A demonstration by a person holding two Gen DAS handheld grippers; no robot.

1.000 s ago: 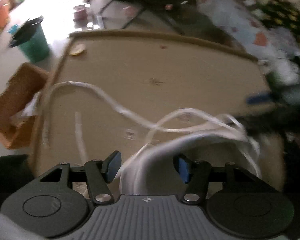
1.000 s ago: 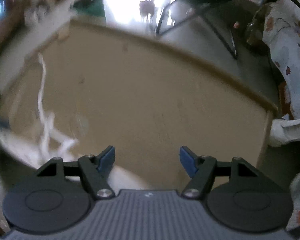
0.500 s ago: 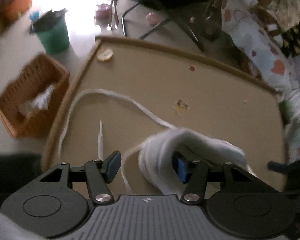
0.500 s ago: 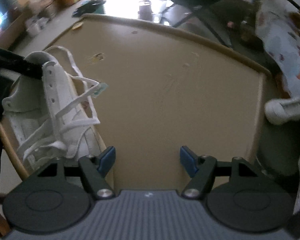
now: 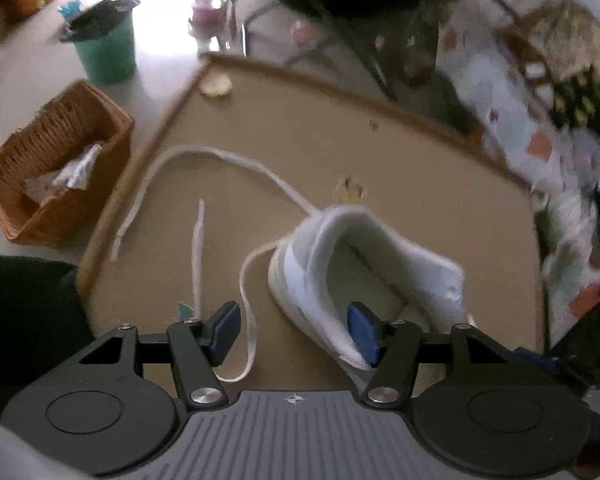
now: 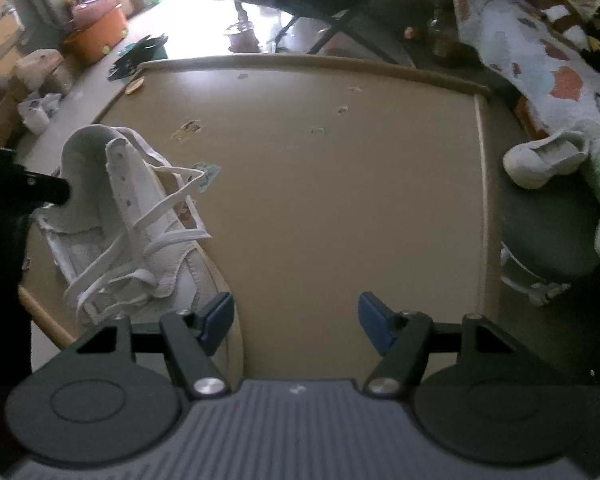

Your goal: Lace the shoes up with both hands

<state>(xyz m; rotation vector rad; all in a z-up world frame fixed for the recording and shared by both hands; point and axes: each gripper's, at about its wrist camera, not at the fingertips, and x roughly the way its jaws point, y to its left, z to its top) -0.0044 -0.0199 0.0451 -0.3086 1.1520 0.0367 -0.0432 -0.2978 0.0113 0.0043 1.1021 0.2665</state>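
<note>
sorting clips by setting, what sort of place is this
Most likely a lived-in room at home: a low tan table with a white shoe, a wicker basket and green bin on the floor, and patterned bedding alongside.

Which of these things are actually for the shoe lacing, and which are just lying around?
For the job:
- white shoe, its heel collar between the left gripper's opening jaws
- its loose lace trailing over the table
- right gripper, open, empty

Lying about:
- wicker basket
- green bin
- second pale shoe beside the table
- patterned cloth
</note>
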